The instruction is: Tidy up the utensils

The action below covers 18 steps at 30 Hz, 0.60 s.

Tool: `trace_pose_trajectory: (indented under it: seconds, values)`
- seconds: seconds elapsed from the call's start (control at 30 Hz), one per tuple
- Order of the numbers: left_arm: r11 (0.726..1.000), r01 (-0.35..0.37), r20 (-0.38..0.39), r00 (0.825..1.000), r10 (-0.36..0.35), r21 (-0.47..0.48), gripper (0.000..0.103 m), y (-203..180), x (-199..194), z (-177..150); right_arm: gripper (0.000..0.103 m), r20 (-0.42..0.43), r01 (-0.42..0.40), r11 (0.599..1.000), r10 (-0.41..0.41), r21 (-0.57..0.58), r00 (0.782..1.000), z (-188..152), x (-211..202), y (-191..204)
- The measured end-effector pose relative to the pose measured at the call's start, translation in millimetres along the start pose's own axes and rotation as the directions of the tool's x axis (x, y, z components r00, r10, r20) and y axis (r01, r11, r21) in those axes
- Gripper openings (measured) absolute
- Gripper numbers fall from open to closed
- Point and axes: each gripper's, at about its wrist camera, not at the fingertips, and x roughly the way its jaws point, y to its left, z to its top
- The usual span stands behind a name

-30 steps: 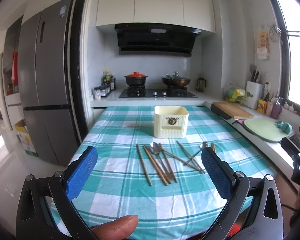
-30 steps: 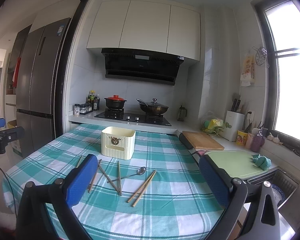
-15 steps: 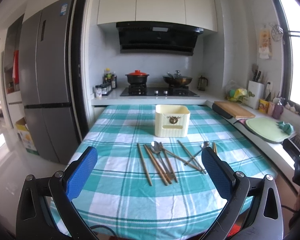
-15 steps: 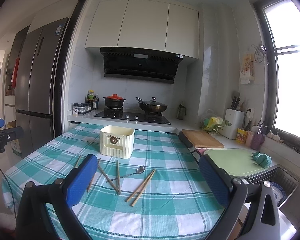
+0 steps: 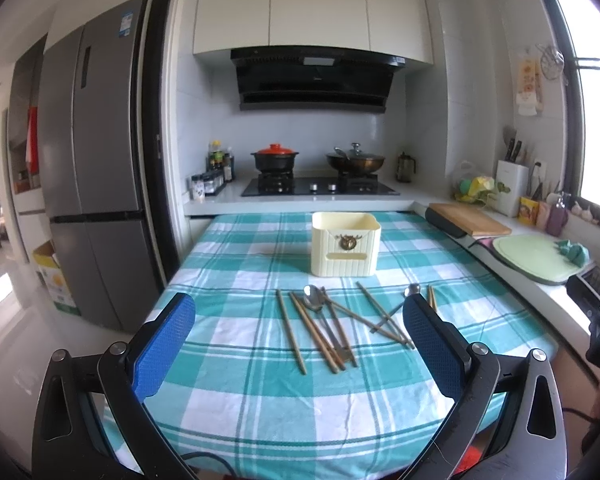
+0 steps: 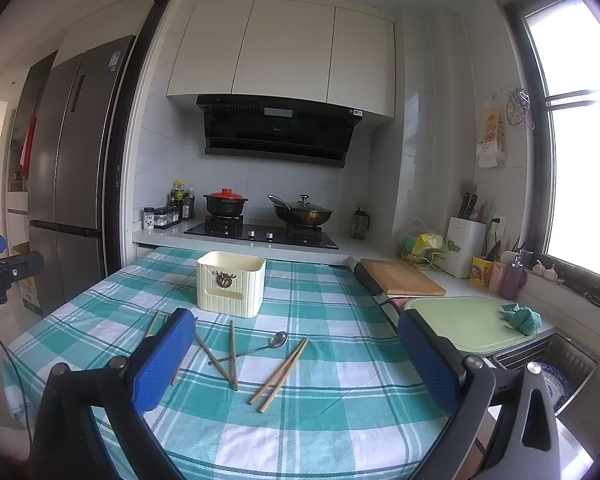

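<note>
Left hand-held gripper (image 5: 298, 336) spread wide above checked tabletop (image 5: 236, 392), chopsticks (image 5: 291, 332) and spoons (image 5: 312, 303) scattered before cream holder (image 5: 345, 243)

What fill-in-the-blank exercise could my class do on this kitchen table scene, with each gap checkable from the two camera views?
1. The cream utensil holder stands on a tablecloth checked in white and ____.
2. The chopsticks and spoons lie on the cloth, not yet in the ____.
3. The left hand-held gripper and right hand-held gripper are both ____, holding nothing.
4. The pot on the stove has a ____ lid.

Missing words: green; holder; open; red
</note>
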Motion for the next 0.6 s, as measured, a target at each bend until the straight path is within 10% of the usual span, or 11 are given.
trace_pose_trajectory:
  seconds: [0.6]
  values:
    - [1.0,-0.006,0.008,1.0,0.006,0.002,0.103,1.3,0.6,-0.3,0.103,0.003,0.003,1.0,-0.003,-0.002,1.0,-0.8,0.1,1.2]
